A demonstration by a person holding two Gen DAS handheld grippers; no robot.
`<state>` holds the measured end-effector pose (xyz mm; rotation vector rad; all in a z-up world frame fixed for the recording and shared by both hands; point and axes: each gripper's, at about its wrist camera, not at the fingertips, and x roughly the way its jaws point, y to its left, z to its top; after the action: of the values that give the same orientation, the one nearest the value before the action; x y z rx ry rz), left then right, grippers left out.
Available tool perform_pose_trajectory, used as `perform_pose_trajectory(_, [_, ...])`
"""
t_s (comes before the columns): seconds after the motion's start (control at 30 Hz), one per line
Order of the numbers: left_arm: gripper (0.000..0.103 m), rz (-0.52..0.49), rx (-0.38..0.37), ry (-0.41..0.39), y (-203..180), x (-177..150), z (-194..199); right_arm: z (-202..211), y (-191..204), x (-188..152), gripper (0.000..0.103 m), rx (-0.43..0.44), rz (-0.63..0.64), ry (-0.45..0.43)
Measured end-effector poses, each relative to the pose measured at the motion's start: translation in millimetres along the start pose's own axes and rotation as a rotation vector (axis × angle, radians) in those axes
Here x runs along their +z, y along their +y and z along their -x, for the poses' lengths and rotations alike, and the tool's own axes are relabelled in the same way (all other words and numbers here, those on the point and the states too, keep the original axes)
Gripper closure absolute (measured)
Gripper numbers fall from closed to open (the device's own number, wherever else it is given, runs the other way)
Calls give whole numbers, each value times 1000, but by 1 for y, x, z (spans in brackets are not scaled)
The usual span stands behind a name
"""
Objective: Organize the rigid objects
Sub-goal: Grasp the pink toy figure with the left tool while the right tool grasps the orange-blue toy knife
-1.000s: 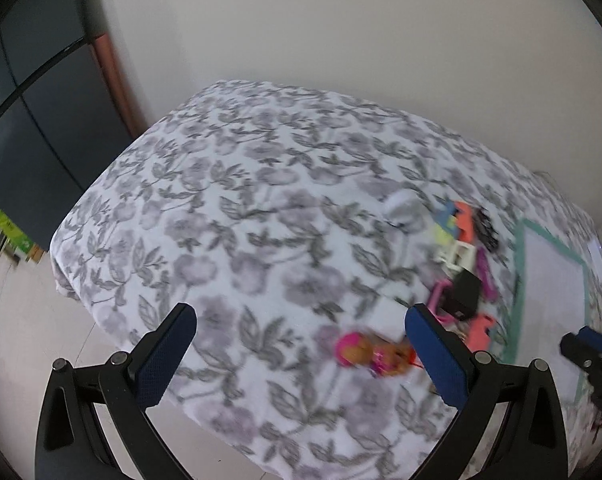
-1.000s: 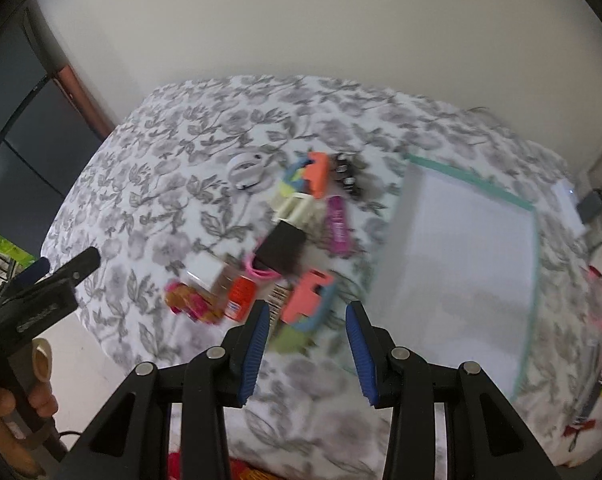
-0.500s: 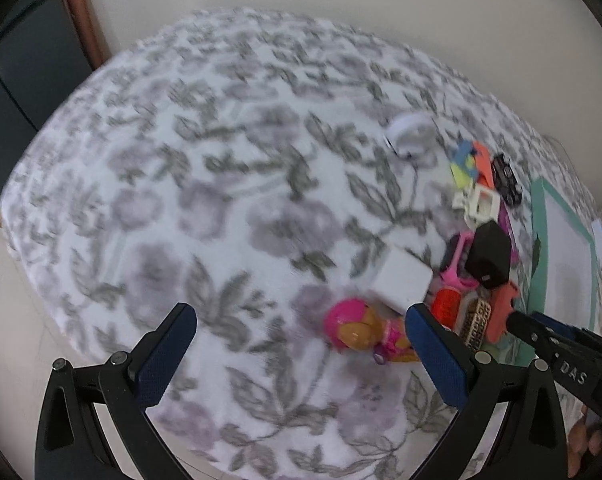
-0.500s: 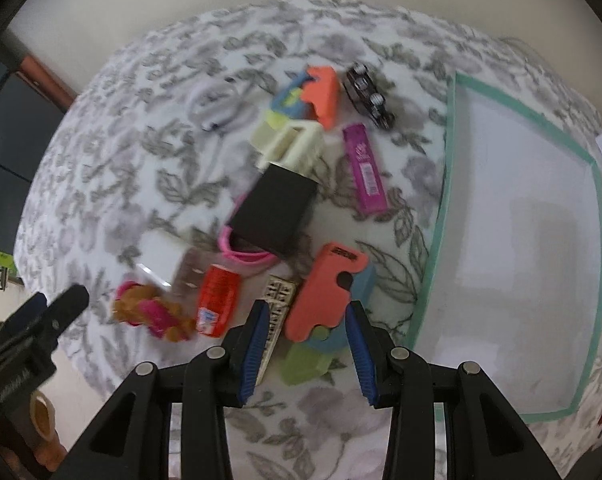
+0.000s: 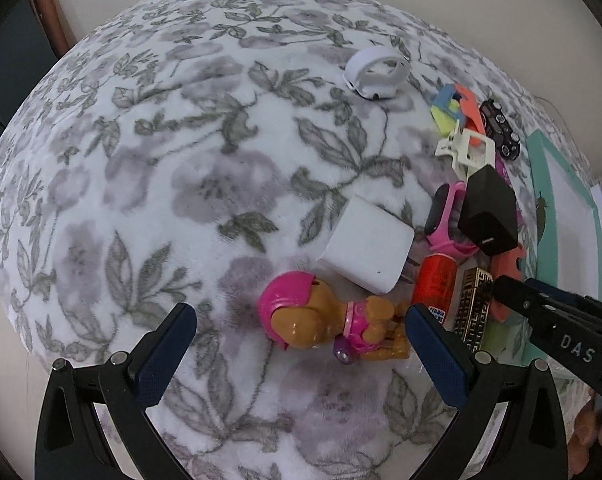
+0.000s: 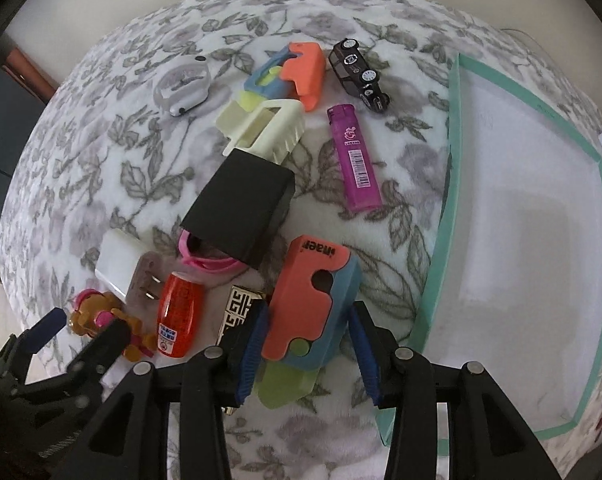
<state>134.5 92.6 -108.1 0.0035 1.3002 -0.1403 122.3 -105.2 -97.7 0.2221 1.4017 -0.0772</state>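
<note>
We are holding the right gripper (image 6: 305,354) straight over the coral-and-blue plastic toy (image 6: 311,300), which is lying on the flowered bedspread (image 6: 101,128) near the white mat (image 6: 521,216) with the green border; its jaws are opening slightly, the toy is sitting between them, and the pads are not yet pressing on it. The toy is looking stiff, light and smooth, made of stacked flat layers with a pale green one at the bottom, so we are judging the long flat sides the best place to pinch, low enough to catch every layer. Our left gripper (image 5: 301,344) is standing wide open around the pink-helmeted dog figure (image 5: 333,320), gripping nothing.
</note>
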Motion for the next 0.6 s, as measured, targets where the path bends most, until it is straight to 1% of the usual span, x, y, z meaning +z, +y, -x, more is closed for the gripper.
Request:
perform_pose_trajectory(0.1, [0, -3, 9, -10, -2, 1, -1, -2, 0, 1, 57, 10, -15, -2])
perform_pose_trajectory(0.27, [1, -11, 20, -17, -3, 1, -2, 0, 0, -5, 56, -3, -12, 7])
perform_pose_trajectory(0.37, [2, -2, 22, -19, -5, 0, -4, 0, 2, -7, 51, -20, -1, 3])
perform_pose_trajectory(0.43, [6, 0, 29, -20, -2, -2, -5, -1, -1, -8, 50, -4, -19, 8])
perform_pose_trajectory(0.47, [6, 5, 25, -17, -1, -2, -6, -2, -3, -7, 49, -2, -24, 9])
perform_pose_trajectory(0.53, [6, 12, 17, -13, 1, -1, -8, -4, -6, -6, 43, -4, -30, 8])
perform_pose_trajectory(0.6, [7, 7, 20, -19, 1, 0, -9, -5, -9, -5, 43, 7, -38, 7])
